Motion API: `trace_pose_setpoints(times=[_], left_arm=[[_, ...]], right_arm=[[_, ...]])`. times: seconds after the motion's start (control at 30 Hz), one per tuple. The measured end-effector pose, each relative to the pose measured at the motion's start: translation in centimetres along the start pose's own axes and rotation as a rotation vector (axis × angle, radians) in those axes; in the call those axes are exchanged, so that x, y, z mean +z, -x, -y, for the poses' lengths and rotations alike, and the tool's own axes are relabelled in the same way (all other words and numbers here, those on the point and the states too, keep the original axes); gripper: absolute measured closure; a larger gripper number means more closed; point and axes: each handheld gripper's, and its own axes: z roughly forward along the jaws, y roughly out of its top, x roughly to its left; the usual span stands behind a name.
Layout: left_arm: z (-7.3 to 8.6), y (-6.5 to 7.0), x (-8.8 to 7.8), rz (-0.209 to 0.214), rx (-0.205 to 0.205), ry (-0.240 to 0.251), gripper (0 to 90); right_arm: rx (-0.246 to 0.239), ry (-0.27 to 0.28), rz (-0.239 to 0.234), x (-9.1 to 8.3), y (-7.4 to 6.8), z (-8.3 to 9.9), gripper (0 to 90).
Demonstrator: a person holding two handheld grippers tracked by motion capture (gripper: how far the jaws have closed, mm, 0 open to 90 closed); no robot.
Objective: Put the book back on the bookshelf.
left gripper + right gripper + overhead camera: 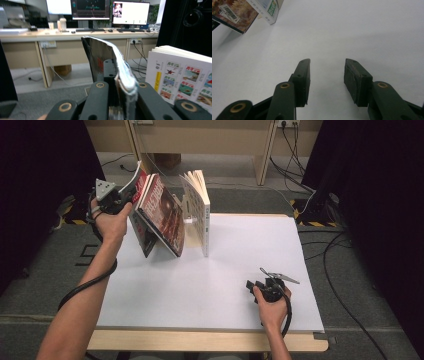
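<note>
At table's far left: left gripper (121, 198) pinching top edge of leaning magazine (162, 215); right gripper (327, 81) spread, holding nothing.

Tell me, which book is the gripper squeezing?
The left gripper squeezes the bendy magazine farthest left. The red book leans beside it, and the white book stands alone, untouched.

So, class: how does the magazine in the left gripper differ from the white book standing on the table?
The magazine is thin, glossy, red and dark, and leans tilted; the white book is thicker and stands upright.
The left gripper is clamped on the magazine; nothing grips the book.
Both stand at the table's far left.
</note>
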Motion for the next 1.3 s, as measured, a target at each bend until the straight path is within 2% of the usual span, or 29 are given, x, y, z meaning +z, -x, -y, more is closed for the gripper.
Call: trace_pose_setpoints(times=[0.07,0.13,0.17,0.3,0.37,0.53,0.57,0.63,0.67,0.77,0.83,0.93,0.97,1.07,1.17,1.23,1.3], left_arm=[[0.8,-0.1,0.1,0.007,0.014,-0.018,86.2],[1.5,-0.2,0.2,-0.003,0.022,-0.025,86.1],[1.7,-0.4,0.2,0.007,0.007,-0.027,86.0],[1.9,-0.7,-0.1,0.000,0.009,-0.039,83.8],[2.0,-0.9,-0.2,-0.001,-0.006,-0.042,82.7],[2.3,-1.4,-0.3,0.025,-0.075,-0.064,77.1],[2.3,-1.4,-0.3,0.022,-0.082,-0.067,75.7],[2.3,-1.6,-0.2,0.023,-0.120,-0.077,73.5],[2.4,-1.8,-0.1,0.025,-0.149,-0.086,73.5],[2.4,-2.1,0.1,0.026,-0.181,-0.097,74.2],[2.4,-2.3,0.2,0.027,-0.202,-0.112,75.3],[2.4,-2.7,0.5,0.033,-0.266,-0.141,78.2],[2.4,-2.7,0.6,0.027,-0.268,-0.159,79.5],[2.3,-2.8,0.8,0.015,-0.267,-0.207,83.5],[2.0,-2.5,0.8,0.013,-0.253,-0.220,85.8],[1.9,-2.2,0.7,0.003,-0.221,-0.205,86.2],[1.7,-1.8,0.5,0.000,-0.172,-0.171,86.4]], right_arm=[[0.000,-0.002,-0.001,0.0,0.0,0.0,56.9],[-0.007,0.001,0.000,0.0,0.0,0.0,56.9],[-0.006,0.001,0.000,0.0,0.0,0.0,56.8],[0.003,0.001,0.000,0.0,-0.1,0.0,56.9],[-0.011,0.005,0.003,0.0,0.0,0.0,56.9],[-0.012,0.005,0.001,-0.1,-0.1,0.0,56.9],[-0.012,0.004,0.001,-0.1,-0.1,0.0,56.8],[-0.015,0.006,0.001,-0.1,-0.1,0.0,56.9],[-0.010,0.005,0.001,-0.1,-0.1,0.0,56.9],[0.008,0.004,0.002,-0.1,-0.1,0.0,56.8],[-0.007,0.005,0.006,-0.1,0.1,0.0,56.8],[0.005,-0.002,0.003,-0.1,-0.1,0.0,56.7],[-0.011,0.001,0.006,-0.1,0.0,-0.1,56.7],[0.005,-0.005,0.001,-0.1,-0.1,0.0,56.7],[-0.001,0.000,0.004,-0.1,0.0,-0.1,56.6],[-0.006,-0.003,0.003,0.0,0.1,0.0,56.7],[-0.001,-0.006,0.003,0.0,0.0,0.0,56.6]])
